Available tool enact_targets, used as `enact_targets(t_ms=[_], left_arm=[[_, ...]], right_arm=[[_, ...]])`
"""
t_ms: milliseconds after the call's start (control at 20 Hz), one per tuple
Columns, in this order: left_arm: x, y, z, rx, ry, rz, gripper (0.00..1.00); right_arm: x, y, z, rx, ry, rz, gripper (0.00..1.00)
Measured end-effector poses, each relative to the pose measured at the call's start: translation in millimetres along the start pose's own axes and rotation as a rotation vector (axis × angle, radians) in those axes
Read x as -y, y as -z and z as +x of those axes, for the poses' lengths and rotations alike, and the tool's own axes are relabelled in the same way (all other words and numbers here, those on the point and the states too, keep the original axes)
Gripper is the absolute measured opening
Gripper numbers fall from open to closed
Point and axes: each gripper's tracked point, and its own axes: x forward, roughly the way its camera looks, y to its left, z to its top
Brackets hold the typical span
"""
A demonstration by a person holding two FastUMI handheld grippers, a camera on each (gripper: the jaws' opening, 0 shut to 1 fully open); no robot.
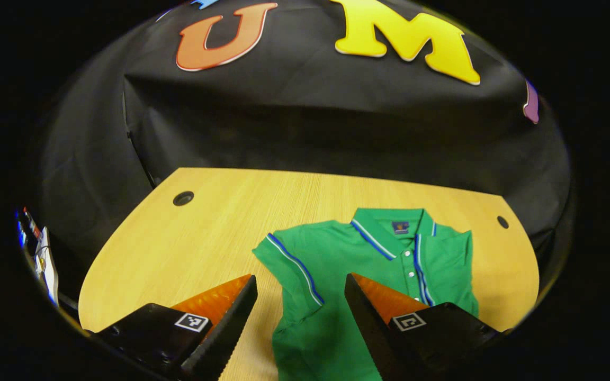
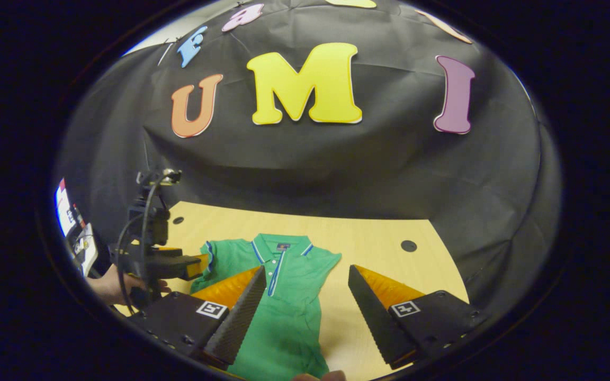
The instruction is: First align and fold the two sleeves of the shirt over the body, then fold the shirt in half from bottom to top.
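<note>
Two grippers, both with jaws spread wide and gripping nothing: my left gripper (image 1: 301,296) hangs above the green polo shirt (image 1: 358,275), its fingers straddling the striped sleeve (image 1: 292,264) on that side, and my right gripper (image 2: 305,288) hovers over the shirt's other side. I see the shirt lying flat, collar (image 2: 281,248) toward the booth wall, on the wooden table (image 2: 379,238), sleeves not yet folded. From the right gripper view, the left gripper sits beside the shirt's far sleeve, held by a hand (image 2: 111,286).
</note>
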Motion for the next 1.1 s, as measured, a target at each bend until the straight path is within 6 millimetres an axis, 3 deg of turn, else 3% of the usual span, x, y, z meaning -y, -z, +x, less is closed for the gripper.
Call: enact_targets(t_ms=[250,450,500,600,650,700,750,800,900,950,1000,1050,1100], left_arm=[[-9.1,28.0,40.4,-0.095,-0.056,0.023,1.0],[-9.2,35.7,49.0,-0.116,-0.044,0.006,1.0],[-11.7,34.1,49.4,-0.108,-0.044,0.007,1.0],[-18.3,30.8,50.2,-0.092,-0.044,0.013,0.87],[-23.2,32.3,51.1,-0.102,-0.054,0.02,0.75],[-26.6,35.4,50.6,-0.112,-0.059,0.022,0.69],[-27.1,34.7,49.5,-0.109,-0.046,0.009,0.57],[-31.0,33.5,48.7,-0.099,-0.04,-0.01,0.52],[-35.7,33.2,47.7,-0.091,-0.016,-0.045,0.4],[-40.8,32.0,47.1,-0.087,-0.014,-0.057,0.24],[-39.3,28.7,45.9,-0.073,0.008,-0.074,0.16],[-39.9,21.4,42.4,-0.051,0.023,-0.084,0.09],[-40.8,13.3,38.6,-0.021,0.034,-0.089,0.08]], right_arm=[[-3.8,18.9,5.3,-0.054,-0.031,-0.002,0.96],[-17.1,29.1,9.0,-0.089,-0.081,-0.011,0.96],[-20.4,29.0,10.0,-0.089,-0.089,-0.009,0.92],[-24.9,28.7,11.1,-0.087,-0.101,-0.007,0.96],[-31.2,31.5,9.5,-0.095,-0.122,0.011,0.96],[-35.7,33.5,8.4,-0.108,-0.136,0.037,0.96],[-37.4,35.8,9.0,-0.119,-0.144,0.063,0.92],[-38.7,36.4,9.6,-0.125,-0.145,0.08,0.96],[-43.3,39.4,9.3,-0.138,-0.162,0.105,0.96],[-47.4,40.0,8.7,-0.14,-0.173,0.114,0.96],[-48.9,39.1,8.6,-0.14,-0.177,0.114,0.96],[-49.2,38.9,7.4,-0.136,-0.176,0.108,0.96],[-50.9,37.2,7.5,-0.133,-0.18,0.106,0.96]])
